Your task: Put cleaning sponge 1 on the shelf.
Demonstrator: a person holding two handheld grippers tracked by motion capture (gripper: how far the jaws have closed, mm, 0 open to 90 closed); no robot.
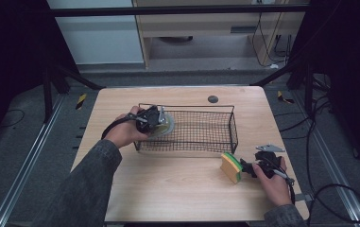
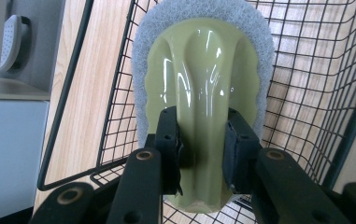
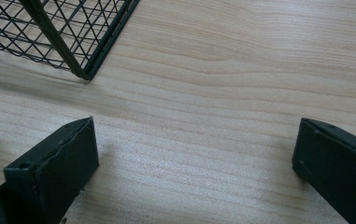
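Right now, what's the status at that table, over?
Left gripper shut on pale green scrubber with grey pad, over black wire basket. Right gripper open beside yellow-green sponge. Nothing blocking.

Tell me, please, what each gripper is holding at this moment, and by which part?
The left gripper clamps the green scrubber by its raised handle ridge, over the wire basket. The right gripper holds nothing; its jaws stand open over the table.
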